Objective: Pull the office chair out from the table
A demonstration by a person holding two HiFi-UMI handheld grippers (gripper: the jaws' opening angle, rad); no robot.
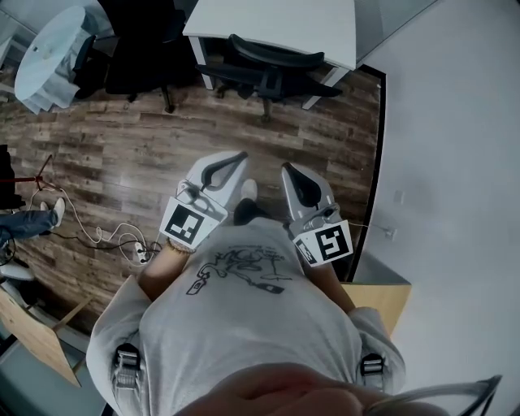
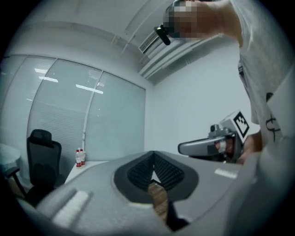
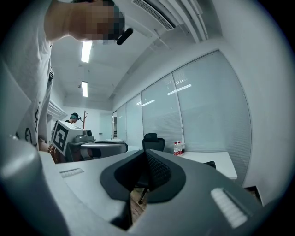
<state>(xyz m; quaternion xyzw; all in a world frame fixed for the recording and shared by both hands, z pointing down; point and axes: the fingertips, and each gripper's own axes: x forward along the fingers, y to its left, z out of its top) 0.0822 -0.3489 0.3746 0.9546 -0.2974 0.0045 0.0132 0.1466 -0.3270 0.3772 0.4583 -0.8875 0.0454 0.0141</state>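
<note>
In the head view a black office chair [image 1: 264,67] is tucked under the white table [image 1: 280,20] at the far end of the wood floor. My left gripper [image 1: 241,156] and right gripper [image 1: 286,169] are held side by side in front of my chest. Both point toward the chair from well short of it. Each is shut with nothing between its jaws. The left gripper view shows its shut jaws [image 2: 153,156] and the right gripper [image 2: 209,146] beside them. The right gripper view shows its shut jaws [image 3: 144,154], the table [image 3: 209,159] and the left gripper [image 3: 94,148].
A second black chair [image 1: 142,45] with a headrest stands left of the table, next to a round table [image 1: 49,53]. Bottles [image 3: 178,147] stand on the white table. Cables and a power strip [image 1: 122,237] lie on the floor at left. A white wall [image 1: 455,122] runs along the right.
</note>
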